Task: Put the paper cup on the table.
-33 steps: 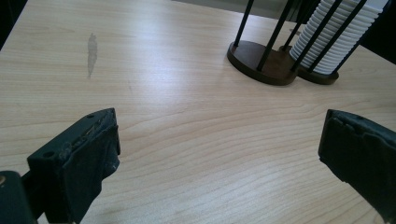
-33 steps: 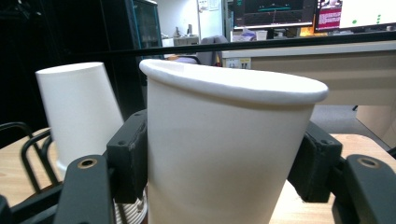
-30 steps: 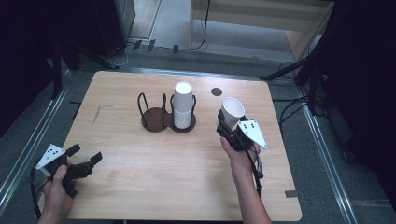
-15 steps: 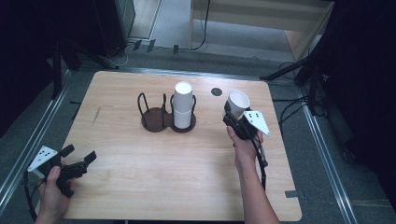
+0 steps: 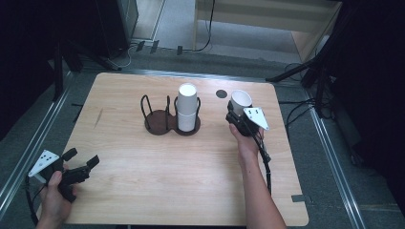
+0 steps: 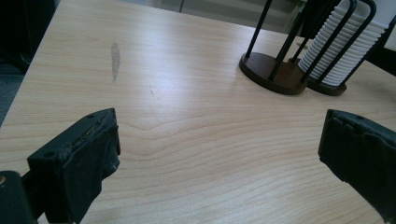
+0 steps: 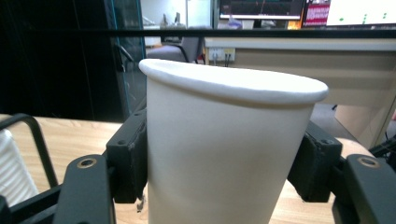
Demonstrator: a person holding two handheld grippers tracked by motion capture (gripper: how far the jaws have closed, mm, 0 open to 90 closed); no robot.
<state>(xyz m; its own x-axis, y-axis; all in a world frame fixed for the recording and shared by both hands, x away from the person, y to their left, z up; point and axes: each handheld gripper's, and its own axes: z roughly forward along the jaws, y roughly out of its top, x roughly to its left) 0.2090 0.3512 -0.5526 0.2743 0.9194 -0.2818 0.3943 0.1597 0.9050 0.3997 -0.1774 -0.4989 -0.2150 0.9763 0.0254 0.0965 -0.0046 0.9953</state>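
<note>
The left gripper [image 5: 76, 169] is sitting over the near left corner of the wooden surface [image 5: 143, 181], its jaws standing wide with only bare wood between them. The person's left hand [image 5: 53, 198] is being cut off by the bottom edge of the high view. In the left gripper view both jaws are running out of frame at the bottom and the right side, so their full length is not showing. Ahead of those jaws and to their right, a dark wire cup holder [image 6: 280, 70] is standing with its top cropped away. One of its two rings is holding a ribbed stack of white cups [image 5: 187, 107], partly hidden behind the bars and cut off at the upper right in the left gripper view. A small dark round spot [image 5: 221, 94] is lying on the surface beyond the holder; what it is cannot be made out.

The right gripper [image 5: 237, 114] is clamping its jaws on the sides of a white paper cup [image 7: 224, 149], which is sitting upright between them, to the right of the holder. In the right gripper view the cup is blocking most of what is lying ahead, and its base is falling below the frame. The screens far behind it are showing marks too small to read. No brand or writing is showing on the cup.
</note>
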